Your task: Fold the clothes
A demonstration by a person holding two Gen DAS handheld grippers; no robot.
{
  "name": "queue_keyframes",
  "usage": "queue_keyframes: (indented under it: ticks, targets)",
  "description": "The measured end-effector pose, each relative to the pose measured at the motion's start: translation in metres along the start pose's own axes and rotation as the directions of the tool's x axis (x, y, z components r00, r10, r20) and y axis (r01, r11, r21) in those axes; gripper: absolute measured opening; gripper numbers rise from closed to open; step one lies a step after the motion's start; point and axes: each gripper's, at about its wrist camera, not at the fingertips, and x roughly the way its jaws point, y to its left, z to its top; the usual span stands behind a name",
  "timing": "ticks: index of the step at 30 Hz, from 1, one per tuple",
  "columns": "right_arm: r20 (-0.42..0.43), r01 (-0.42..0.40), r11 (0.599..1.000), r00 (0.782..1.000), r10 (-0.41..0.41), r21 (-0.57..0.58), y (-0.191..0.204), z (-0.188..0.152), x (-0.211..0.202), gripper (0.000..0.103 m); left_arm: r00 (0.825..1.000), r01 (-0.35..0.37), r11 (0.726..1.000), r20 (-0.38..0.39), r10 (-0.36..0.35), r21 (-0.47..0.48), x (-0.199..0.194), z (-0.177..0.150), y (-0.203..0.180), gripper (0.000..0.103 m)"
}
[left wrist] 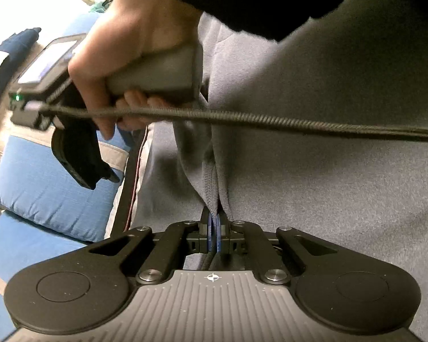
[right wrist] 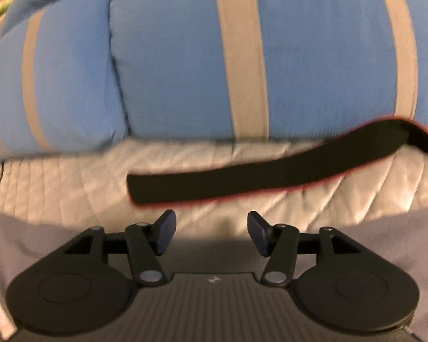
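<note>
So my left hand-held gripper (left wrist: pixel 213 235) is pinched right down on a bunched edge of the grey fleece garment (left wrist: pixel 314 176). The pads are basically together with the cloth sandwiched between them. In the left wrist view that fleece fans out from the pinch toward the far side and off to the right, with a fold line running straight away from the jaws, so its long run lies ahead and to the right of that hand.

Further left in the same view is my right hand (left wrist: pixel 134 45) on its own tool, with a braided cable (left wrist: pixel 271 121) stretched across.

Over in the right wrist view, my right hand-held gripper (right wrist: pixel 211 232) has its jaws standing well apart with nothing in them, just bed showing through the gap. The grey fleece (right wrist: pixel 37 245) peeks out low on both sides of it, so the cloth is under and behind the fingertips rather than in front.

Ahead of it there's the quilted bed cover (right wrist: pixel 71 188), a black strap with red edging (right wrist: pixel 256 176) lying crosswise, and blue striped pillows (right wrist: pixel 171 57) at the far side.

My guess is the right one needs to come back toward the fleece edge for the next fold, since the left is the only one attached.
</note>
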Motion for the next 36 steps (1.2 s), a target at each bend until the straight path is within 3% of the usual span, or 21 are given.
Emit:
queue_keyframes:
  ticks: [4,5,6,7,13,16,18,19,24,30,34,36]
  targets:
    - [-0.077,0.065,0.987,0.994,-0.077,-0.146,0.014,-0.015,0.023,0.067,1.000,0.000,1.000,-0.002,0.000,0.002,0.001,-0.001,0.001,0.003]
    - [-0.044,0.079,0.983,0.995,-0.088,-0.168,0.016,-0.019,0.024,0.049,1.000,0.000,1.000,-0.002,0.000,0.001,0.002,-0.001,0.002,0.003]
    - [-0.025,0.081,0.982,0.996,-0.086,-0.169,0.018,-0.020,0.023,0.021,1.000,0.000,1.000,-0.004,0.000,0.000,0.002,-0.001,0.002,0.003]
    - [-0.011,0.078,0.983,0.997,-0.081,-0.164,0.020,-0.019,0.023,0.005,1.000,0.002,1.000,-0.005,-0.002,-0.002,0.003,-0.001,0.003,0.003]
    - [0.122,0.125,0.988,0.986,-0.113,-0.095,0.015,-0.019,0.025,0.002,1.000,0.003,1.000,-0.003,-0.003,-0.005,0.005,-0.003,0.006,0.003]
    - [0.194,0.146,0.988,0.972,-0.134,-0.050,0.008,-0.012,0.008,0.034,1.000,0.003,1.000,0.000,-0.003,-0.005,0.006,-0.005,0.007,0.003]
    - [0.230,0.143,0.989,0.964,-0.133,-0.031,0.005,-0.010,-0.006,0.073,1.000,0.002,1.000,0.002,-0.002,-0.003,0.007,-0.006,0.008,0.003]
    - [0.247,0.141,0.990,0.960,-0.132,-0.020,0.004,-0.011,-0.013,0.078,1.000,0.000,1.000,0.003,0.000,-0.002,0.008,-0.006,0.008,0.003]
    - [0.253,0.157,0.985,0.953,-0.169,0.065,-0.004,-0.017,-0.036,0.086,1.000,-0.022,1.000,0.009,0.022,0.014,0.010,-0.009,0.007,0.003]
    - [0.230,0.156,0.980,0.956,-0.181,0.122,-0.012,-0.048,-0.060,0.095,0.996,-0.093,0.993,0.007,0.092,0.068,0.013,-0.013,0.002,0.006]
    - [0.264,0.113,0.992,0.957,-0.122,0.048,0.005,-0.064,-0.081,0.103,0.990,-0.137,0.989,-0.013,0.138,0.061,0.009,-0.019,0.013,0.038]
    - [0.269,0.094,0.995,0.959,-0.088,-0.011,0.016,-0.072,-0.088,0.103,0.991,-0.131,0.991,-0.015,0.131,0.019,0.005,-0.027,0.026,0.046]
